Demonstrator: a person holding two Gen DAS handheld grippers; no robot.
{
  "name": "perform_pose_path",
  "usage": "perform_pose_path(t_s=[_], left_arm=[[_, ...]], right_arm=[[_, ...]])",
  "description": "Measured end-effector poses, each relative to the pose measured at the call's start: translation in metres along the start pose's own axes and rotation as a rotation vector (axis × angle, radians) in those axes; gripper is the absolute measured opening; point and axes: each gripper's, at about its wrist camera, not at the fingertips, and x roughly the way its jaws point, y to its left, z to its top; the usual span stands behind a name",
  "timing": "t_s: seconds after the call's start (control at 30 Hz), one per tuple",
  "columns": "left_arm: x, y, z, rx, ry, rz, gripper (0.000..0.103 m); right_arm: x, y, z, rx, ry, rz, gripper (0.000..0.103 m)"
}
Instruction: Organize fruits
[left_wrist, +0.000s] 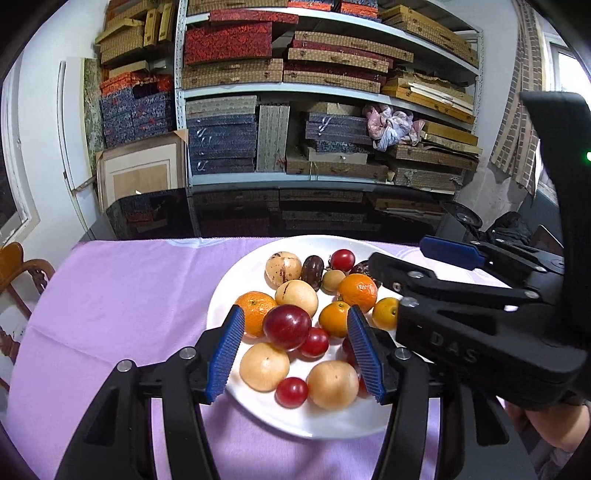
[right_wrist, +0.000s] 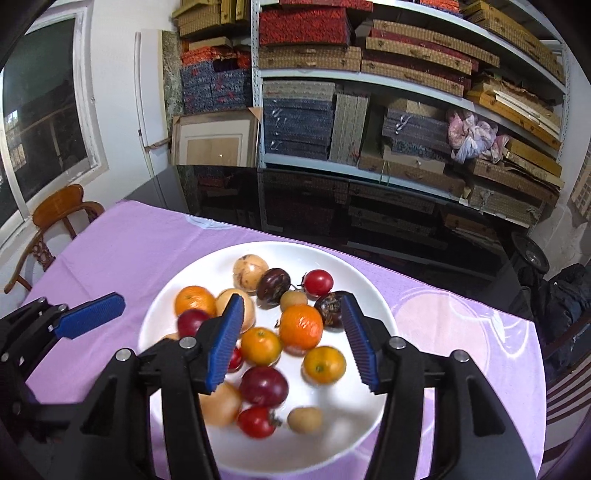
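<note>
Shelves (left_wrist: 325, 92) full of flat boxes fill the wall behind a table with a purple cloth (left_wrist: 122, 306). On the cloth sits a white plate (left_wrist: 236, 280) heaped with fruit.

From the left wrist camera, the left tongs (left_wrist: 295, 347) hang over the near side of the plate with their blue pads (left_wrist: 226, 350) wide apart, holding nothing. A dark red plum (left_wrist: 287, 326) sits between the pads, near the left one. Just past the tips lie oranges (left_wrist: 357, 291). Pale round fruits (left_wrist: 332, 384) and small red ones (left_wrist: 291, 392) lie lower down between the pads.

From the right wrist camera, the right tongs (right_wrist: 291, 343) are open too and hold nothing. A small orange (right_wrist: 261, 346) and a bigger orange (right_wrist: 300, 326) lie between their pads. The left tongs' blue tip (right_wrist: 88, 320) shows off to their left, above the cloth.
</note>
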Motion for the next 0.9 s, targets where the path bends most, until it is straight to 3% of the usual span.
perform_pose_path(t_s=[0.13,0.37,0.4,0.47,0.53,0.67,0.9], left_arm=[[-0.026,-0.001,-0.010,0.011,-0.014,0.002,0.058],[-0.063,-0.003,-0.035,0.025,-0.030,0.017,0.060],[-0.067,-0.003,-0.040,0.023,-0.030,0.020,0.062],[-0.075,-0.003,-0.051,0.021,-0.040,0.040,0.076],[-0.081,-0.004,-0.062,0.031,-0.053,0.057,0.076],[-0.081,-0.003,-0.084,0.019,-0.027,0.048,0.077],[-0.060,0.003,-0.109,-0.019,0.032,0.070,0.077]], right_arm=[[-0.041,0.006,-0.013,-0.004,-0.034,0.009,0.062],[-0.097,0.022,-0.046,-0.010,-0.072,0.014,0.067],[-0.105,0.024,-0.053,-0.005,-0.078,0.014,0.068],[-0.115,0.025,-0.065,0.012,-0.091,0.014,0.073],[-0.122,0.024,-0.080,0.038,-0.090,0.021,0.079],[-0.126,0.018,-0.109,0.088,-0.076,0.013,0.091],[-0.101,0.013,-0.150,0.126,-0.019,-0.054,0.094]])
